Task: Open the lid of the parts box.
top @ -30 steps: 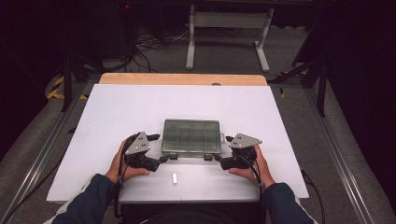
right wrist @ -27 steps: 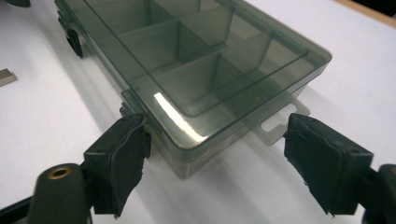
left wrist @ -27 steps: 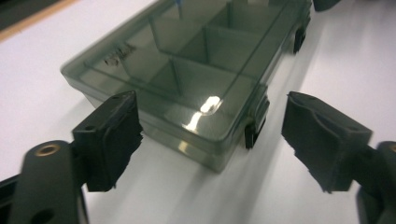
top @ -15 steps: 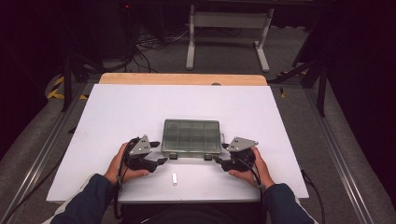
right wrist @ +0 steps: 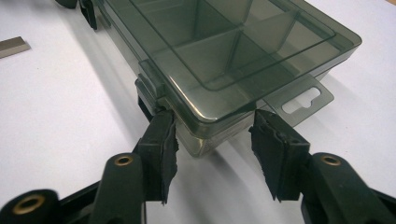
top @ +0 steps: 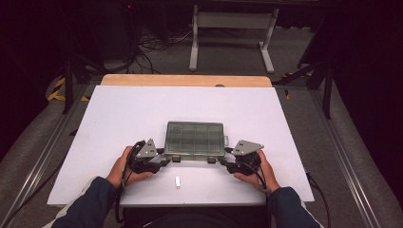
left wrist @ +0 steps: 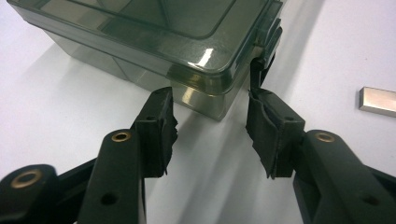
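A smoky see-through box [top: 195, 138] with its lid down sits on the white table [top: 119, 114], a bit toward 6 o'clock from the middle of the table, right in front of the person. Inside it you can see little walls that split it into small rooms.

The left gripper [top: 163, 160] is at the box's near corner at about 7 o'clock, and the right gripper [top: 225, 163] is at the near corner at about 5 o'clock. Both sets of jaws have just been closing. In the left gripper view the box corner [left wrist: 205, 88] sits in the gap just past the pads [left wrist: 161, 128], which do not look like they press on it. In the right gripper view it is much the same: the corner [right wrist: 205, 135] sits between the tips and one pad [right wrist: 163, 140] is very close to the clasp, but I see no squeeze yet. So both stand half shut and hold nothing.

I think the step here is getting a grip on the two near corners, maybe to lift the box or open it (the two dark clasps on the near side are shut). Next, each hand should push in a little and pinch evenly, so the box does not skid or tip.

A small silver bar [top: 177, 182] lies on the table at 6 o'clock from the box, apart from it.

I can read no words or labels anywhere.
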Tool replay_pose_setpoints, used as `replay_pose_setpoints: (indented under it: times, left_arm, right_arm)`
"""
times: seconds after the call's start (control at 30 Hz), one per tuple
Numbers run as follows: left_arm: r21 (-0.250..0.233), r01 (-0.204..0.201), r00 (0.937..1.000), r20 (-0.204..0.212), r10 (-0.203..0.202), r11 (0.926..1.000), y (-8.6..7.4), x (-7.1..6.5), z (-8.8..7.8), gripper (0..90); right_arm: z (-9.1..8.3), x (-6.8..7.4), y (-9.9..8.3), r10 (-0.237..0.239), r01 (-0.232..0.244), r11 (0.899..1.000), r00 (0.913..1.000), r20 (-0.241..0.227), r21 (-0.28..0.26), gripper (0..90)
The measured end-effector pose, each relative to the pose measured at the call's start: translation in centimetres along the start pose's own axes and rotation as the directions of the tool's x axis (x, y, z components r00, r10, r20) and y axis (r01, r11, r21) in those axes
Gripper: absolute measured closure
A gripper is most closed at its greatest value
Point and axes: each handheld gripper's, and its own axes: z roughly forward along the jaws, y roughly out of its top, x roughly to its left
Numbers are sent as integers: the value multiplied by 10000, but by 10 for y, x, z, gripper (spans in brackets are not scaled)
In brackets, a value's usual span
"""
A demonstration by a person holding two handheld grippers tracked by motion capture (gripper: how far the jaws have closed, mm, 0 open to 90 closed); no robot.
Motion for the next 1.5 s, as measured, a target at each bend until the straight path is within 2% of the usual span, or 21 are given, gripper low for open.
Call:
replay_pose_setpoints:
  times: [0.27,0.6,1.2,1.5]
  left_arm:
    - [16,36,10000,9,-36,10000,0,0,0,541]
    - [23,41,10000,-19,-41,10000,0,0,0,552]
    - [31,43,10000,-35,-43,10000,0,0,0,561]
    - [52,60,10000,-39,-60,10000,0,0,0,563]
  right_arm:
    - [-3,0,1,48,-49,9999,10000,-56,-148,511]
    - [0,0,0,72,-72,10000,9999,-83,-17,512]
    - [-1,-4,-2,565,-574,9982,9975,-420,-185,508]
    - [-1,-3,-2,661,-668,9977,9969,-418,-147,522]
